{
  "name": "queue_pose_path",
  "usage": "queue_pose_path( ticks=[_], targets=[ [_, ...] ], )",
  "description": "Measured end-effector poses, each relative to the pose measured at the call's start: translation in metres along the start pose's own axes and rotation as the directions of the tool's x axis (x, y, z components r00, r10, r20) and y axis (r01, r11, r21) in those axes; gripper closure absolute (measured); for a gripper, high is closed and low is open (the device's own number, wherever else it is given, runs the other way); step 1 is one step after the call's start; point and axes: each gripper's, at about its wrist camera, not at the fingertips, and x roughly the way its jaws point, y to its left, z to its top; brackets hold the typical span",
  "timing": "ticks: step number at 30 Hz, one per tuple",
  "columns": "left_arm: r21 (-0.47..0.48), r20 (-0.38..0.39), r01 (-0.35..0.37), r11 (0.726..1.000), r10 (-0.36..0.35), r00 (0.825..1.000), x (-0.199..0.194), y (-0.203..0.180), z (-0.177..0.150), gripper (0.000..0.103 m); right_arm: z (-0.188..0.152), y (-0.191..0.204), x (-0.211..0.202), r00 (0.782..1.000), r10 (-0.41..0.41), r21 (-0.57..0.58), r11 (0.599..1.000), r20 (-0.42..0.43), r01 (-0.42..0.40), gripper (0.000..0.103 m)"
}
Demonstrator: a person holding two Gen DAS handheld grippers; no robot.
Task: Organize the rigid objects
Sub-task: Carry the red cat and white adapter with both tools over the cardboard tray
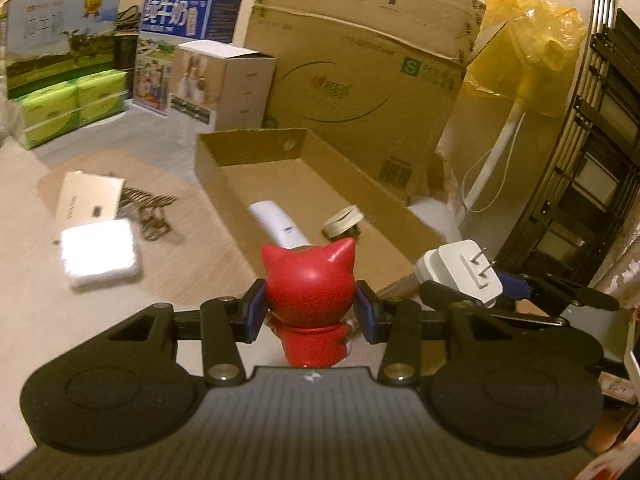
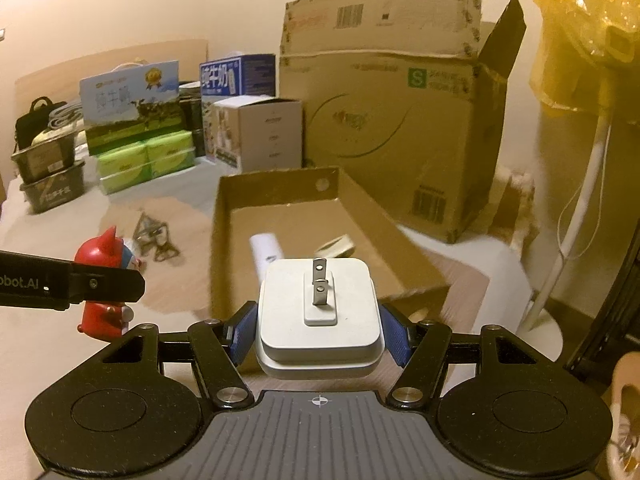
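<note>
Your left gripper (image 1: 310, 308) is clamping the slick, hard figurine (image 1: 310, 296)'s head; your right gripper (image 2: 318, 330) is squeezing the stiff charger (image 2: 318, 320)'s sides.

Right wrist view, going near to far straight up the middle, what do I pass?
White plug adapter in the right tongs, shallow cardboard tray, white cylinder inside it, big cardboard box.

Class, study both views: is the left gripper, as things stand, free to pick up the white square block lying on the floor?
Probably not yet. The left gripper is shut on the red figurine, so its jaws are occupied. The white square block itself lies uncovered.
</note>
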Motion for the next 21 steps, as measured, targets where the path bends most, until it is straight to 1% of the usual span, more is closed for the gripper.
queue_pose_path(
  ticks=[5, 9, 16, 21],
  targets=[
    [-0.007, 0.001, 0.026, 1.000, -0.026, 1.000, 0.019, -0.013, 0.015, 0.061, 0.014, -0.019, 0.011, 1.000, -0.006, -0.009, 1.000, 0.003, 0.006, 0.038],
    [-0.037, 0.000, 0.033, 0.999, -0.033, 0.999, 0.036, -0.016, 0.028, 0.061, 0.025, -0.034, 0.026, 1.000, 0.002, -0.013, 1.000, -0.004, -0.002, 0.038],
    [-0.125, -0.003, 0.028, 0.992, -0.028, 1.000, 0.065, -0.008, 0.051, 0.061, 0.045, -0.054, 0.054, 0.999, 0.024, -0.027, 0.999, -0.022, -0.025, 0.038],
    [-0.162, -0.012, 0.015, 0.987, -0.017, 1.000, 0.082, -0.002, 0.060, 0.061, 0.054, -0.062, 0.075, 0.998, 0.051, -0.022, 0.998, -0.039, -0.052, 0.038]
  ],
)
